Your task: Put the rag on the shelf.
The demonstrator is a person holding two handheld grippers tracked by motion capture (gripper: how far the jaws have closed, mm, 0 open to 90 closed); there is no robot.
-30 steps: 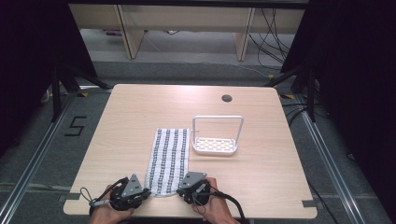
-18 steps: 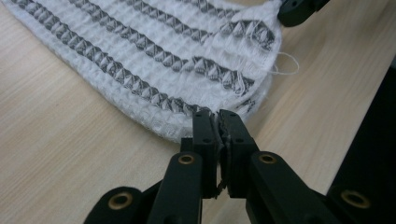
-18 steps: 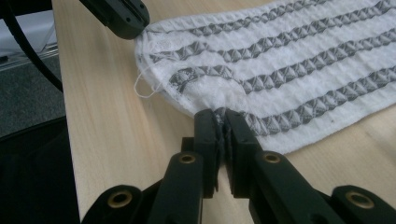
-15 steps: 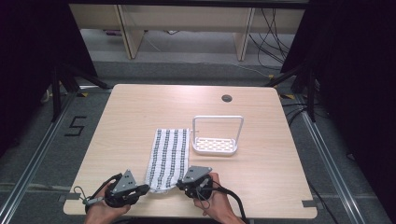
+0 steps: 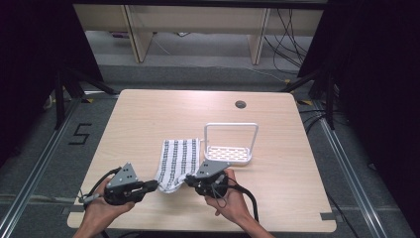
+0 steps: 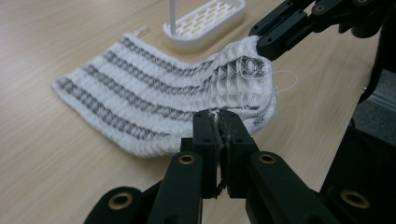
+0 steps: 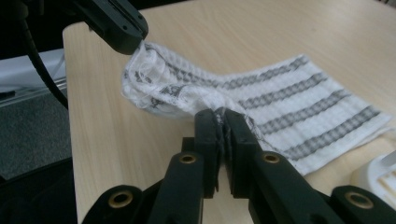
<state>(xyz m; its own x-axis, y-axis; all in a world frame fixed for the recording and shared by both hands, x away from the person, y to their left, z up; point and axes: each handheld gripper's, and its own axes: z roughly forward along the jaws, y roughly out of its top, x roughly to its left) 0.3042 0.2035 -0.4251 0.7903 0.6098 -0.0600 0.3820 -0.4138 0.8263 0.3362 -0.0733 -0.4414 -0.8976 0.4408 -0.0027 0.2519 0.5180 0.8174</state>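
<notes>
Now: striped cloth (image 5: 179, 157) pinched at both near corners.
Left gripper (image 5: 154, 185) and right gripper (image 5: 188, 180) each have their fingers clamped tight on the waffle-weave cloth, whose near edge has lifted off the wooden surface (image 5: 148, 114) since a second ago; its far end lies flat beside the white slotted rack (image 5: 231, 144).

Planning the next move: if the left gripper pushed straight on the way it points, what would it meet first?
Probably the right gripper, which pinches the striped cloth just beyond the left gripper; depth is unclear.
</notes>
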